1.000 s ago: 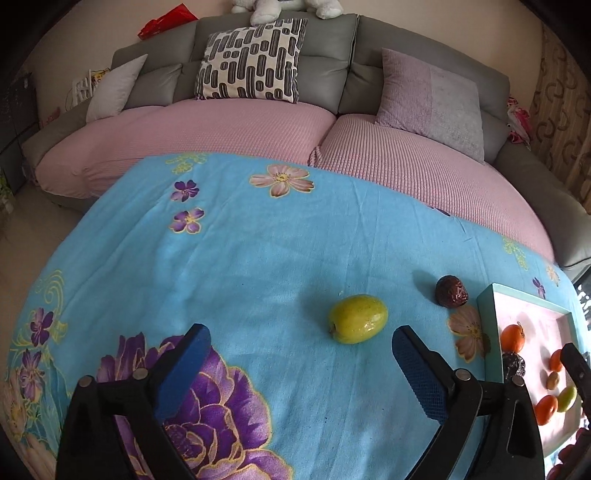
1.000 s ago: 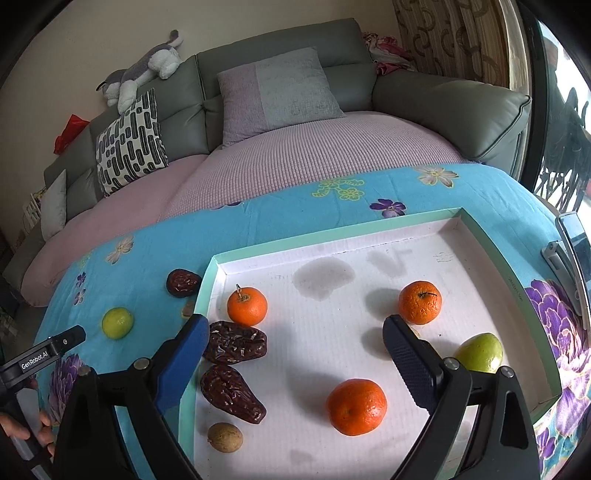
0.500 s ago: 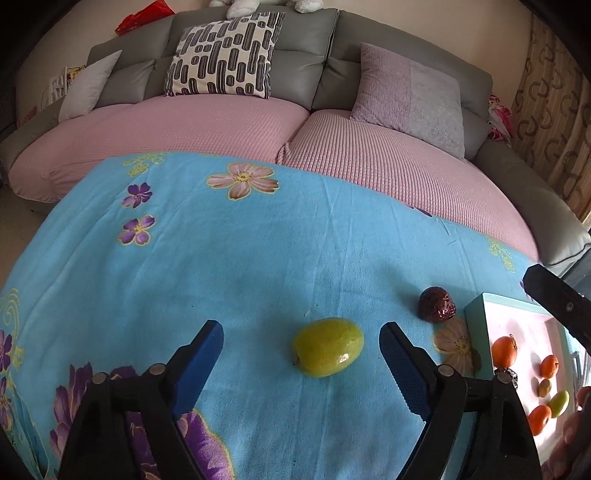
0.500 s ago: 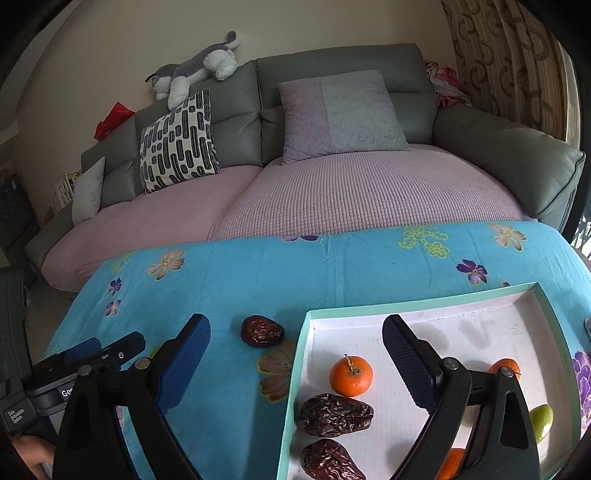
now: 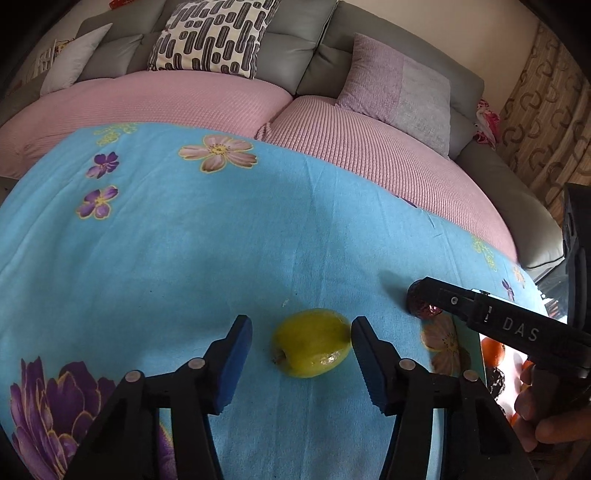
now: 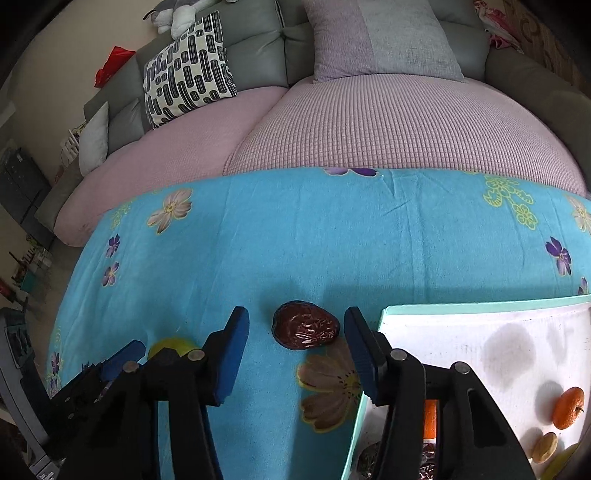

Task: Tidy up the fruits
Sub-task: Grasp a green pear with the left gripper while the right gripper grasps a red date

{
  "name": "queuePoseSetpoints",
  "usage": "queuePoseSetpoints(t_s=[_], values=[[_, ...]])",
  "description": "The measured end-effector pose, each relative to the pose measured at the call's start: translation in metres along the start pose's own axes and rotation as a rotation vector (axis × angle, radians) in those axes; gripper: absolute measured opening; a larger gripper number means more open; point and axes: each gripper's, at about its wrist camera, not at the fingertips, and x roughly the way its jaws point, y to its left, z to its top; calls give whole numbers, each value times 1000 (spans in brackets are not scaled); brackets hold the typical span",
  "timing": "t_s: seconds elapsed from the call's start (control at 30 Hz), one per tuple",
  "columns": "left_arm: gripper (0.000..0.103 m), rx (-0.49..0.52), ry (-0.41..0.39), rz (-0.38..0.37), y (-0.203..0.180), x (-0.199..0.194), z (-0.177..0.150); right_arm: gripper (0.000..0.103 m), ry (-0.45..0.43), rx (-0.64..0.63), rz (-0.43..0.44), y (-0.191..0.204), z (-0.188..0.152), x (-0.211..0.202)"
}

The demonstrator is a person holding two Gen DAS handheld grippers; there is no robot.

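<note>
A yellow-green fruit (image 5: 311, 343) lies on the blue flowered cloth (image 5: 221, 236). My left gripper (image 5: 301, 345) is open, with the fruit between its blue pads; the right pad is about touching it. A dark red date (image 6: 306, 329) lies on the cloth between the open pads of my right gripper (image 6: 295, 332). The date also shows in the left wrist view (image 5: 421, 309), partly hidden by the right gripper's body. The green-rimmed white tray (image 6: 480, 306) at the right holds oranges (image 6: 568, 407) and other small fruits.
A grey sofa with pink covers (image 5: 351, 147) and cushions (image 5: 214, 35) runs behind the table. The left gripper's fingers (image 6: 122, 360) and the yellow-green fruit (image 6: 171, 347) show at the lower left of the right wrist view.
The left gripper moved forward until the yellow-green fruit sits between its pads. The right gripper swung left off the tray and now frames the date on the cloth.
</note>
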Motion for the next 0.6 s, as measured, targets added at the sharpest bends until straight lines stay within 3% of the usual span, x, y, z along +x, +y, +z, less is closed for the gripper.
queuePoseSetpoints(t_s=[0.1,0.4,0.5,0.57,0.6], values=[[48,7,6,-24,-1,0,0,49,27,-4,-11,0,0,9],[44,32,4,-20,-4,-7,0,46,35,-25,-44,3,-2,13],[42,41,-10,-19,-6,-14,1,34,-7,-9,-22,4,-4,-2],[37,44,-14,-22,-8,-17,1,34,-37,-4,-2,3,-6,-14],[27,46,-18,-28,-8,-19,1,34,-42,-7,-2,4,-7,-17]])
